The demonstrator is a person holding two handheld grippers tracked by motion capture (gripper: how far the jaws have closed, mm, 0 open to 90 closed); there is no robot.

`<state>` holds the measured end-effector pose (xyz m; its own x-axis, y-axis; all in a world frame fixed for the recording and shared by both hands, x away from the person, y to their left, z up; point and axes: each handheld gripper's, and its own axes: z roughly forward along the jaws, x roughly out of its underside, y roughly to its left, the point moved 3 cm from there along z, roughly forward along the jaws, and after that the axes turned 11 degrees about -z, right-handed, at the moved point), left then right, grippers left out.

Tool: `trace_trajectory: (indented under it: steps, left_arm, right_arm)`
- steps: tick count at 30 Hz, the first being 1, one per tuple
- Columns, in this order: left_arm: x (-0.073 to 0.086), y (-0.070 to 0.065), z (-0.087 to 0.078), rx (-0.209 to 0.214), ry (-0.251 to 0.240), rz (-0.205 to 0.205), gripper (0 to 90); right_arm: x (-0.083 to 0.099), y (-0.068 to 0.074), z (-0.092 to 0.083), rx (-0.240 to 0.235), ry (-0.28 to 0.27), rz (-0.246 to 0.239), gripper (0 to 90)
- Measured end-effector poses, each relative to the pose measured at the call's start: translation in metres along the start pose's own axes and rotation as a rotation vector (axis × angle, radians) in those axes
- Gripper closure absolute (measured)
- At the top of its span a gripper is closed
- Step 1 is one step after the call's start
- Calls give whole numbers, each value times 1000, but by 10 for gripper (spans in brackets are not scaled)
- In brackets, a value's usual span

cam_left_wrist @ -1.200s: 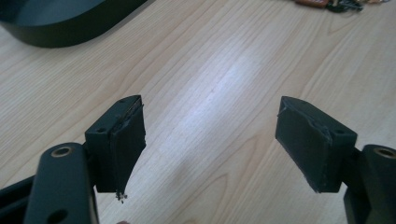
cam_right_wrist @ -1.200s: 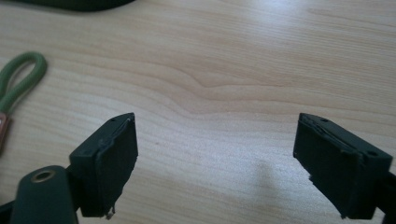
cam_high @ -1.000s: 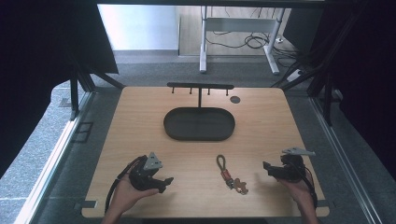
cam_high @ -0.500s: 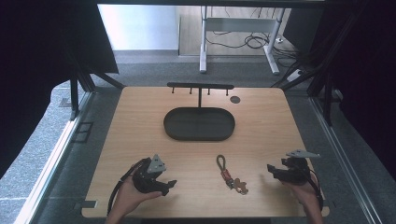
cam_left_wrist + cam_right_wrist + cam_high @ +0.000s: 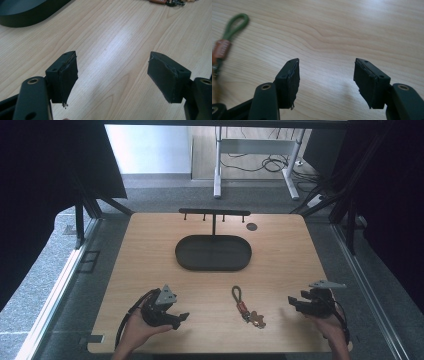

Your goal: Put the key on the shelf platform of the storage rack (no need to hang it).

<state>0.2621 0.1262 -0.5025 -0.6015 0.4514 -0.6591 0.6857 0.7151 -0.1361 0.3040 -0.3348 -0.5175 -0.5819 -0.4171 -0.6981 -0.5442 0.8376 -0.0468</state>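
Resting both grippers low at the near edge, you have drawn your hands slightly back toward you.

Your left gripper (image 5: 165,312) at 7 o'clock and right gripper (image 5: 311,302) at 5 gape wide, empty; the keychain (image 5: 246,307) lies untouched between them, the dark tray (image 5: 213,253) and hook rack (image 5: 214,213) toward 12.

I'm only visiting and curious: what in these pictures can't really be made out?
- Keychain: its charm end is too small in the high view, and the left edge cuts it off, blurred, in the right gripper view.
- Small dark disc near the rack: too small to identify.
- Oval tray: cropped by the top edge in the left gripper view.
- Right tongs: too small in the high view to judge their opening.
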Motion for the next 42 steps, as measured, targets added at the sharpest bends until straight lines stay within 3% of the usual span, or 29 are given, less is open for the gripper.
trace_trajectory:
  steps: [3, 8, 13, 16, 24, 29, 34, 42]
  left_arm:
    - [-1, -2, 1, 24, -3, 7, 248]
    - [-1, -2, -2, 31, -14, 11, 248]
    - [-1, 0, -8, 30, -24, 12, 248]
    - [-1, 3, -17, 28, -58, -11, 250]
    - [0, 5, -13, 15, -44, -13, 250]
    - [1, 2, -15, -16, -44, -14, 252]
    - [1, 1, -15, -16, -40, -21, 252]
    - [2, 3, -12, -13, -31, -18, 252]
  right_arm:
    - [-11, 10, -9, -15, -16, -26, 413]
    - [-25, 21, -13, -47, 48, -65, 427]
    - [-41, 31, -19, -66, 88, -111, 435]
    - [-57, 39, -27, -85, 89, -142, 443]
    - [-81, 50, -38, -106, 121, -220, 453]
    - [-91, 57, -29, -121, 163, -245, 452]
    - [-101, 68, -24, -153, 183, -299, 450]
    - [-108, 80, -10, -174, 214, -328, 440]
